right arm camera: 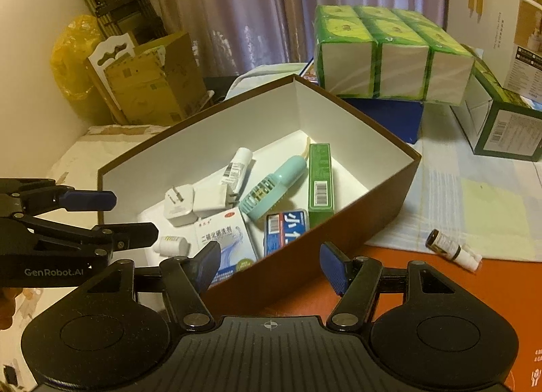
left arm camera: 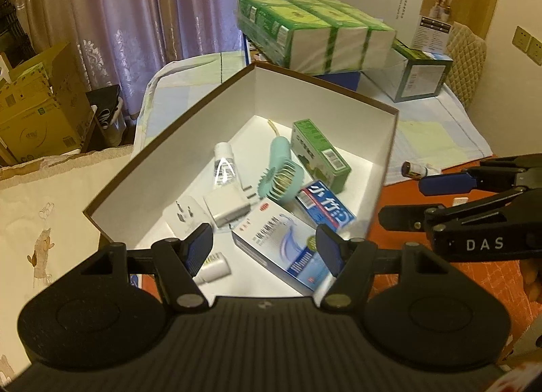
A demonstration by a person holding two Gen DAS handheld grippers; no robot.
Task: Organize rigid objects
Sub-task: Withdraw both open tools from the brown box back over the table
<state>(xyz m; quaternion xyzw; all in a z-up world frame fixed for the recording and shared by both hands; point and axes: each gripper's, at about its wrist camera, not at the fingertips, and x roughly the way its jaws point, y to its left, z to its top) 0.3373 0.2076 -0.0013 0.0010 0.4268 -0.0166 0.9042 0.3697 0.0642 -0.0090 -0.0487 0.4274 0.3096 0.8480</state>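
A brown box with white inner walls (left arm camera: 169, 141) (right arm camera: 372, 209) stands on the table. Inside lie a teal hand fan (left arm camera: 281, 175) (right arm camera: 271, 188), a green carton (left arm camera: 320, 151) (right arm camera: 320, 178), a blue packet (left arm camera: 327, 209) (right arm camera: 286, 229), a white-and-blue medicine box (left arm camera: 281, 246) (right arm camera: 227, 239), a white charger (left arm camera: 227, 205) (right arm camera: 211, 200), a white adapter (left arm camera: 184, 215) (right arm camera: 178, 205), a white tube (left arm camera: 223, 165) (right arm camera: 237, 165) and a small white bottle (left arm camera: 213, 266) (right arm camera: 171, 244). My left gripper (left arm camera: 264, 249) (right arm camera: 128, 217) hangs open above the box's near side. My right gripper (right arm camera: 271, 265) (left arm camera: 413, 200) is open beside it, holding nothing. A small brown bottle (right arm camera: 452, 249) (left arm camera: 418, 168) lies on the orange tabletop, right of the box.
Wrapped green tissue packs (left arm camera: 315, 29) (right arm camera: 389, 53) sit on a blue box behind the brown box. A dark green carton (left arm camera: 423, 77) (right arm camera: 501, 121) stands at the back right on a pale cloth. Cardboard cartons (left arm camera: 37, 104) (right arm camera: 152, 83) stand by the curtain at left.
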